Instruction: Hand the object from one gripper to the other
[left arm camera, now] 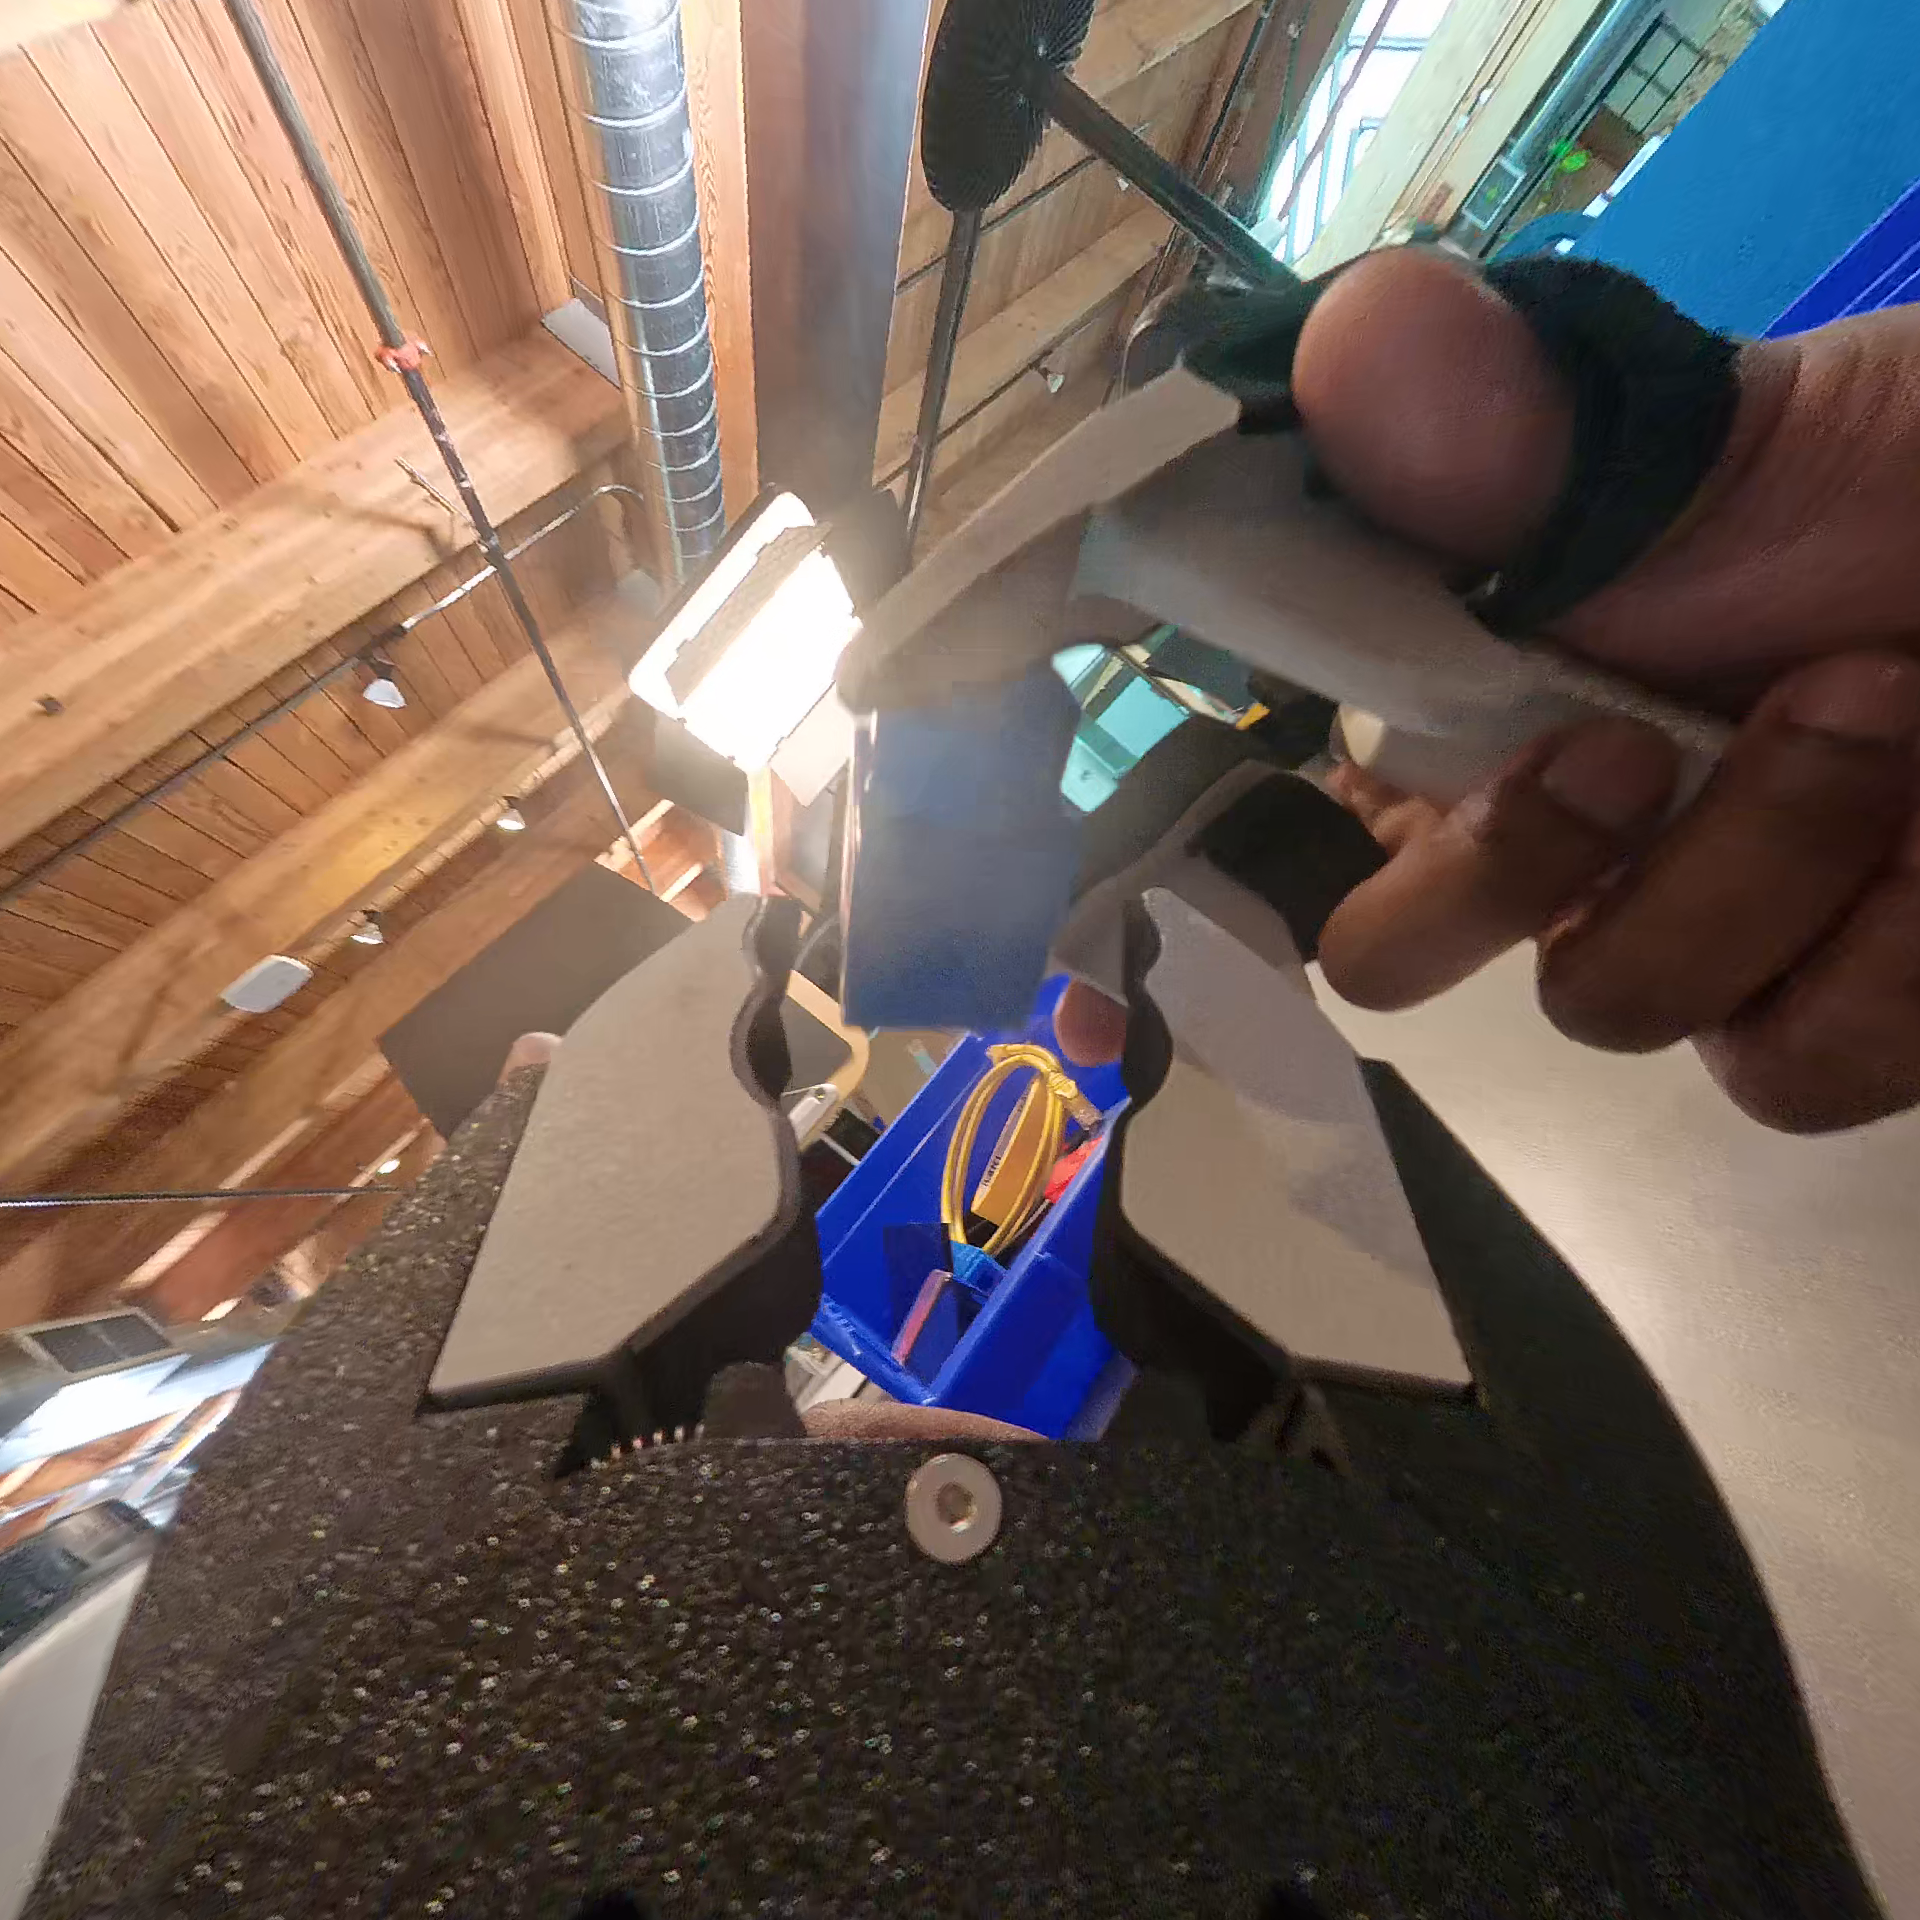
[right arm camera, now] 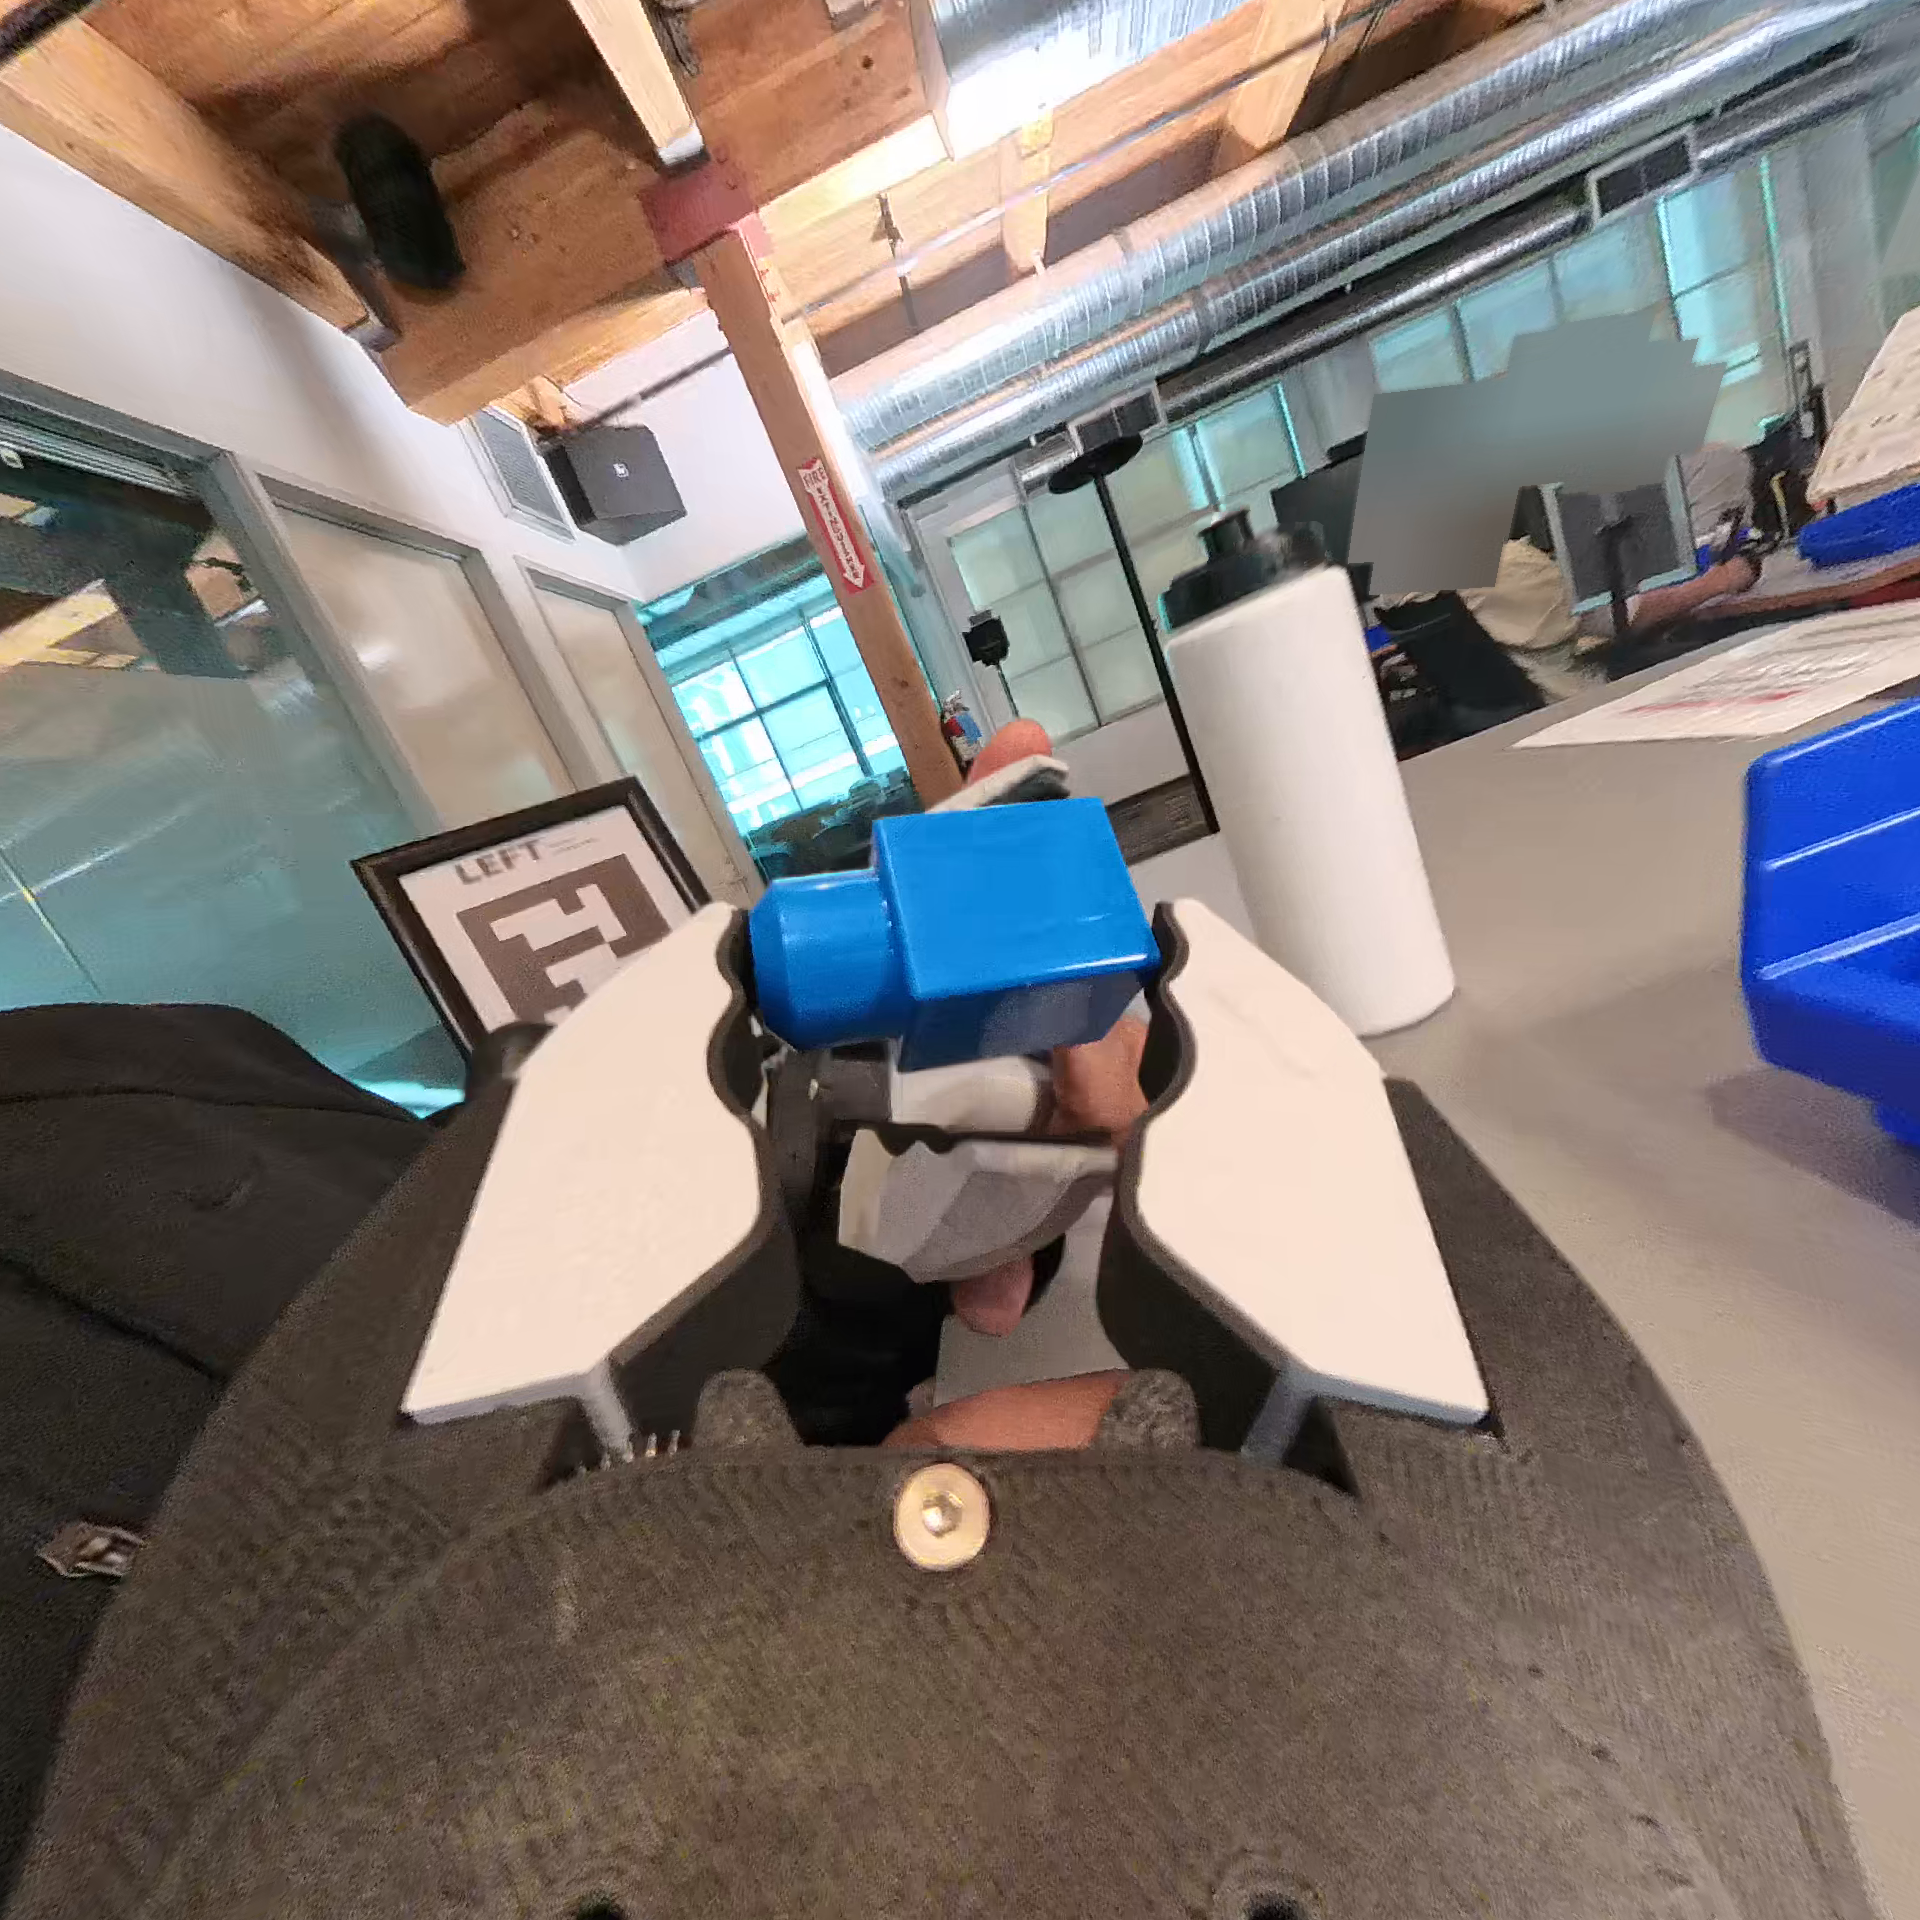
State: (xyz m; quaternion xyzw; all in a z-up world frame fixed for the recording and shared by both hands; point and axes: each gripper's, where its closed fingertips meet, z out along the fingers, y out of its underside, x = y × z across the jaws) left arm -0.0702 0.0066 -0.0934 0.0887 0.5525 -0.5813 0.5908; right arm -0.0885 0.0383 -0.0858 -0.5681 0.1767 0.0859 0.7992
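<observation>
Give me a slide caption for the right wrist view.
Right gripper clamps a blue block above a grey table, white bottle behind.

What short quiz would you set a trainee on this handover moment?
1. True or false: the left gripper has closed on the blue block.
2. Which one grips the block? A the left gripper; B the right gripper; C neither.
3. Fill in: in the right wrist view, a white ___ stands on the grey table beyond the block.
Key: 1 false, its fingers stand open. 2 B. 3 bottle.
</observation>
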